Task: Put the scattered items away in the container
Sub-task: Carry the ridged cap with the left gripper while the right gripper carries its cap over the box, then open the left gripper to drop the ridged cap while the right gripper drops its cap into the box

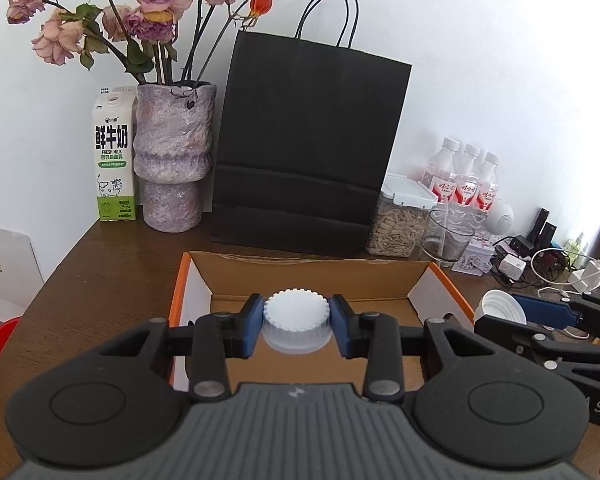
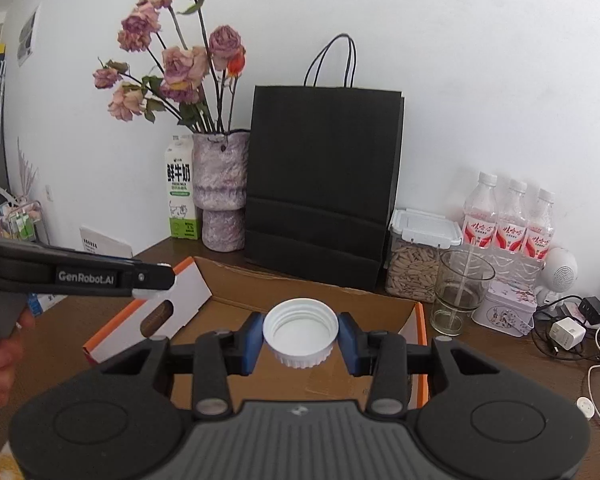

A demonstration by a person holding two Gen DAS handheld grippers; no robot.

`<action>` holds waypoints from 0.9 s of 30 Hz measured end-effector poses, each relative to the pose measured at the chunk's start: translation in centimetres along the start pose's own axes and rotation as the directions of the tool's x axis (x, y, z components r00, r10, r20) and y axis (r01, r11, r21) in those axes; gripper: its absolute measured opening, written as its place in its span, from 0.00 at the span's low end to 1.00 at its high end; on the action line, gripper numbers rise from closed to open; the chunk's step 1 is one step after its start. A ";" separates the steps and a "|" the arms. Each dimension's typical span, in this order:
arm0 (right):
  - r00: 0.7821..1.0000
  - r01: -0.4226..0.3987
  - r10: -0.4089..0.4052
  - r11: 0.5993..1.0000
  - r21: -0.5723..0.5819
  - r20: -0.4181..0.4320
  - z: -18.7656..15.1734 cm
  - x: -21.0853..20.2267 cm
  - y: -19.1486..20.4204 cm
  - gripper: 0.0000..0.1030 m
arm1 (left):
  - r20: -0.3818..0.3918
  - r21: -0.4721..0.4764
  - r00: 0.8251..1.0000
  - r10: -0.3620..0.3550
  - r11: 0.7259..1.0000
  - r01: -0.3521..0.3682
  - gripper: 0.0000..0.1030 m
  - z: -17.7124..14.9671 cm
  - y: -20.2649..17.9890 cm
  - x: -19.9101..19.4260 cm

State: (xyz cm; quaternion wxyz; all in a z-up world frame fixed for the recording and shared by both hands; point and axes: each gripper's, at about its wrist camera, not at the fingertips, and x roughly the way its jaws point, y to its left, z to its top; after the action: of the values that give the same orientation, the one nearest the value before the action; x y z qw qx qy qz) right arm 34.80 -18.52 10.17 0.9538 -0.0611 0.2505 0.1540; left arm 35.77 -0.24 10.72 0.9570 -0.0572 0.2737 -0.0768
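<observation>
Left wrist view has the left claw clenched on a white ribbed bottle cap, closed top upward, held above the open cardboard box with orange edges that stands on the dark wooden worktop. Right wrist view has the right claw clenched on a second white cap, open side up with its inner threads showing, also over the box.

Both caps look like light, stiff moulded plastic. The ribbed skirt should give the blue pads some bite, but a smooth round part can pivot or pop out if squeezed off-centre. The best hold is probably across the full width on the skirt, as both claws have now. They should drop without harm, though they may bounce or roll.

Only the left view shows the box floor beneath its cap and the right claw from the side. Only the right view shows the box's raised white flap with a cut-out, the left claw's side and the person's hand.
</observation>
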 end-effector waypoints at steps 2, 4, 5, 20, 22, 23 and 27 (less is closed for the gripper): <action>0.999 -0.002 0.003 1.000 0.009 -0.050 0.0 2.2 -0.4 0.38 | -0.031 0.017 0.999 0.010 1.000 -0.010 0.36 0.3 0.1 1.6; 0.994 -0.001 0.003 1.000 0.017 -0.106 -0.4 4.4 -0.8 0.38 | -0.078 0.029 0.997 0.010 1.000 -0.007 0.36 0.2 0.1 3.3; 0.991 -0.001 0.004 1.000 0.024 -0.131 -0.7 5.4 -1.0 0.38 | -0.103 0.033 0.995 0.008 0.999 -0.004 0.36 -0.1 0.1 4.2; 0.938 -0.028 0.038 0.999 0.033 -0.346 -5.1 11.6 -2.0 0.38 | -0.336 0.064 0.942 0.021 0.998 0.000 0.36 -4.1 0.6 10.8; 0.937 -0.026 0.035 0.999 0.032 -0.348 -5.1 11.8 -1.9 0.38 | -0.343 0.067 0.939 0.022 0.998 0.001 0.36 -4.3 0.6 10.9; 0.936 -0.027 0.037 0.999 0.033 -0.349 -5.1 11.8 -1.9 0.38 | -0.345 0.066 0.938 0.021 0.998 0.002 0.36 -4.3 0.6 11.0; 0.939 -0.032 0.041 0.999 0.031 -0.341 -4.8 11.6 -1.7 0.59 | -0.326 0.073 0.945 0.031 0.997 -0.008 0.40 -4.1 0.5 10.6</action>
State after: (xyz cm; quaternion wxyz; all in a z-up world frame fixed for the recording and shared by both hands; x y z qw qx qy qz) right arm 42.72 -18.05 0.28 0.8935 -0.0702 0.4153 0.1555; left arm 42.51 -1.93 1.75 0.9005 -0.0072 0.4264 -0.0852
